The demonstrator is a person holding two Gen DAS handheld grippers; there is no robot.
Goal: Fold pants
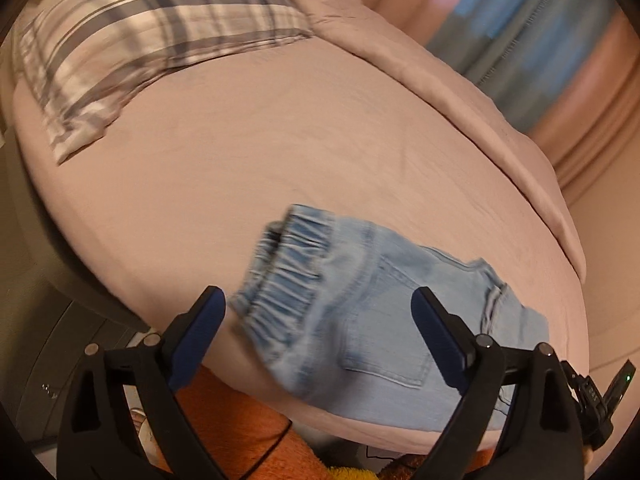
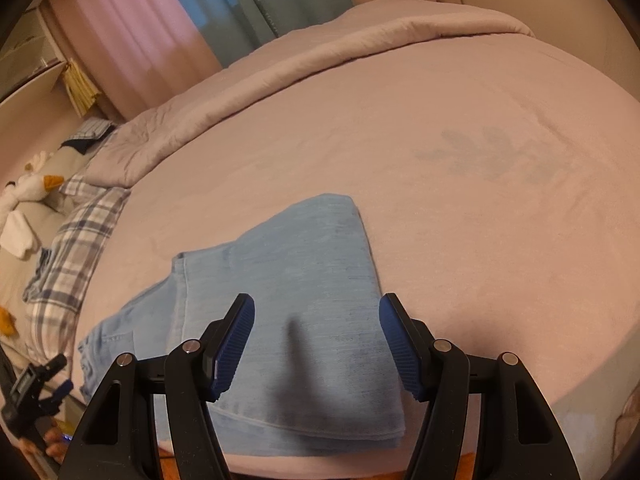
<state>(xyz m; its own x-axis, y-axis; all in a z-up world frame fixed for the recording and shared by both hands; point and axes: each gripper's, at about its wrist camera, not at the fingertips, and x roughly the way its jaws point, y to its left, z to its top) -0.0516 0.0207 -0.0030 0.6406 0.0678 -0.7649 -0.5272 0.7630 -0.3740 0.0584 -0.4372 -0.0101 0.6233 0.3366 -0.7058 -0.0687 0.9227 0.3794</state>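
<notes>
showing the pants (image 1: 360,312) waistband, left tongs (image 1: 320,308) spread; right tongs (image 2: 316,320) spread over folded legs.

Pants (image 1: 360,300) waistband motion-blurred; right gripper's (image 2: 316,344) fingers cover near fold.

Two hand-held black grippers with blue finger pads

The left gripper (image 1: 318,306) and right gripper (image 2: 318,314) share one build: black angular plastic arms with triangular cut-outs, round silver pivot screws at the joints, and dark blue ribbed pads (image 2: 236,344) lining the inner faces of the fingers.
</notes>
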